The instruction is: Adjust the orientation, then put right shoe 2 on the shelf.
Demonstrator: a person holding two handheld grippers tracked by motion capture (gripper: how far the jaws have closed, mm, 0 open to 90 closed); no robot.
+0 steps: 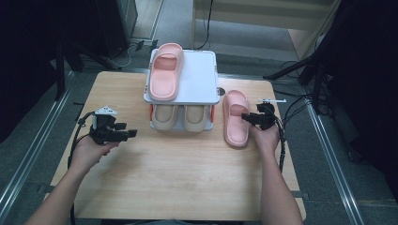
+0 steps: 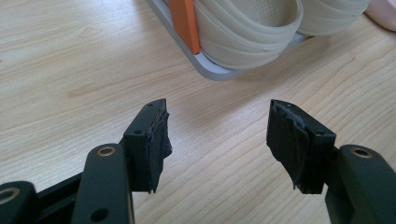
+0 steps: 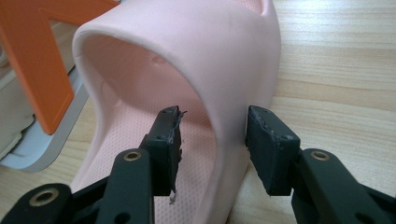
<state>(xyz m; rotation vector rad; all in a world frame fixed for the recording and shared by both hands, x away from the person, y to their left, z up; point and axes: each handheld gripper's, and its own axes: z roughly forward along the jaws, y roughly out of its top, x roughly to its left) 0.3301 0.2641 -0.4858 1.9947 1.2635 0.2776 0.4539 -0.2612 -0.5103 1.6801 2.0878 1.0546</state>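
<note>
A pink slipper (image 1: 234, 119) lies on the wooden table (image 1: 178, 178) to the right of a small two-tier rack (image 1: 199, 79). Its mate (image 1: 165, 70) rests on the rack's white top shelf. My right gripper (image 1: 248, 118) straddles the right side of the table slipper's strap (image 3: 187, 42). In the right gripper view my right gripper (image 3: 212, 140) is open, one jaw inside the strap and one outside, with a gap at the inner pad (image 3: 170, 140). My left gripper (image 1: 129, 130) hovers open over bare table left of the rack, and the left gripper view shows nothing between its jaws (image 2: 217, 140).
Two beige slippers (image 1: 180, 117) sit side by side on the rack's lower shelf, one close ahead (image 2: 247, 32) in the left gripper view. Orange posts (image 2: 184, 23) hold up the rack's top. Cables trail off the table's right edge (image 1: 281, 140). Dark stands surround the table.
</note>
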